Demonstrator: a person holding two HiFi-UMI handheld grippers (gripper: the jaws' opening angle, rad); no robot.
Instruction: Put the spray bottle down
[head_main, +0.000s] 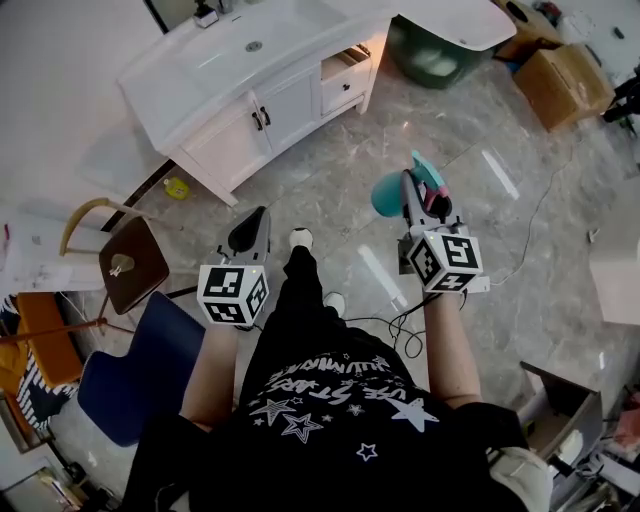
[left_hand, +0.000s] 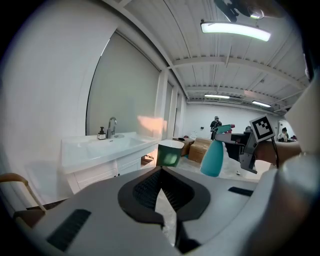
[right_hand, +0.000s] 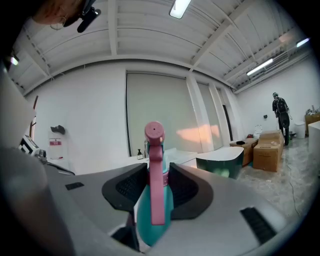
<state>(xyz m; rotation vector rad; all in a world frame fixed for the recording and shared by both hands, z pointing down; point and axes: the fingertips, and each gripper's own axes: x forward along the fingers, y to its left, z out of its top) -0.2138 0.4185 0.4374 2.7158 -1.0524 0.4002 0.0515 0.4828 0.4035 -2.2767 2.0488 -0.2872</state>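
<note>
My right gripper (head_main: 418, 192) is shut on a teal spray bottle (head_main: 392, 194) with a pink trigger head, held up in the air above the marble floor. In the right gripper view the spray bottle (right_hand: 154, 210) stands upright between the black pads (right_hand: 186, 187), its pink head rising above them. From the left gripper view the spray bottle (left_hand: 214, 159) shows off to the right, clamped in the right gripper (left_hand: 241, 146). My left gripper (head_main: 251, 222) hangs at the left, level with my knee; its jaws meet with nothing between them (left_hand: 161, 174).
A white vanity (head_main: 300, 40) with a sink and faucet stands ahead at the left. Next to it is a green tub (head_main: 430, 58), with cardboard boxes (head_main: 566, 82) further right. A wooden chair (head_main: 132, 262) and a blue seat (head_main: 140, 372) are at my left. A cable (head_main: 530, 232) crosses the floor.
</note>
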